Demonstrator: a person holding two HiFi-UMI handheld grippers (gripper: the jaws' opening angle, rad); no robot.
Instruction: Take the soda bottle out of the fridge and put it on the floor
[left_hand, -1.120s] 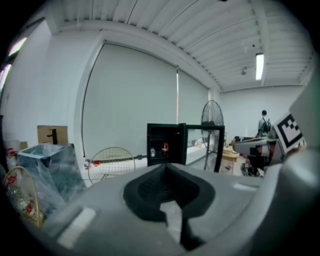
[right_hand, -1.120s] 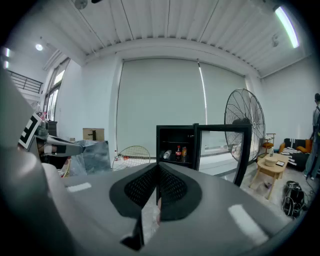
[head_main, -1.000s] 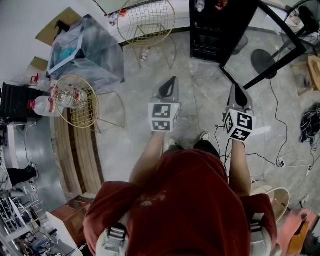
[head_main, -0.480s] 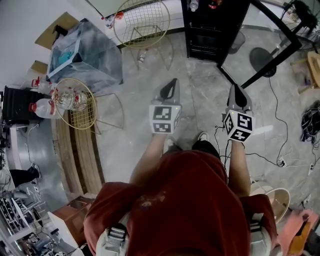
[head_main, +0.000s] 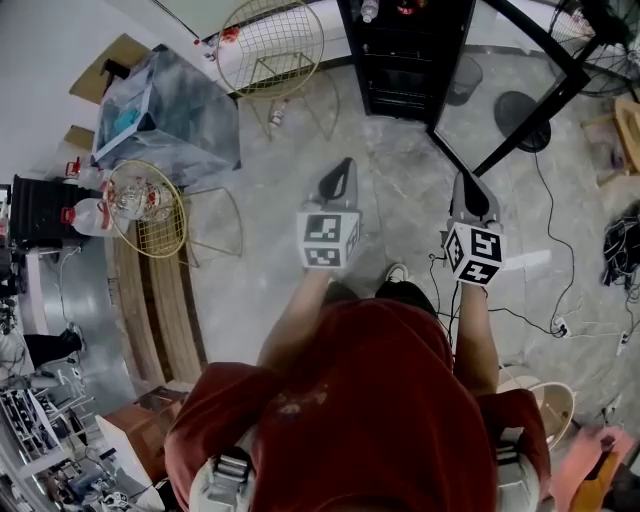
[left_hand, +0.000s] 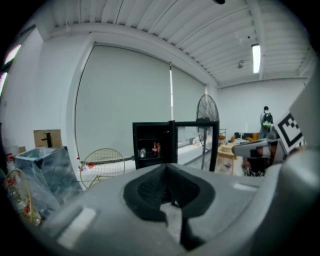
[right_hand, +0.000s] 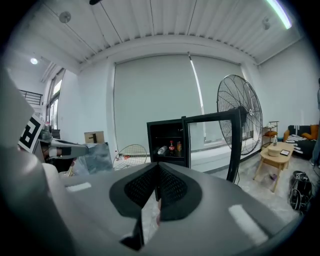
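Moved a step nearer the open fridge (head_main: 405, 60) far ahead, with left gripper (head_main: 344, 168) and right gripper (head_main: 466, 184) both pressed together, empty, and the soda bottle (right_hand: 171, 146) yet to reach

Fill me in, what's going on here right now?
A person in a red shirt holds the left hand-held gripper and the right hand-held gripper, both shut and empty, pointing at a black fridge across the floor. Its glass door stands open. The soda bottle stands upright inside, next to other bottles. Nothing has been picked up yet.
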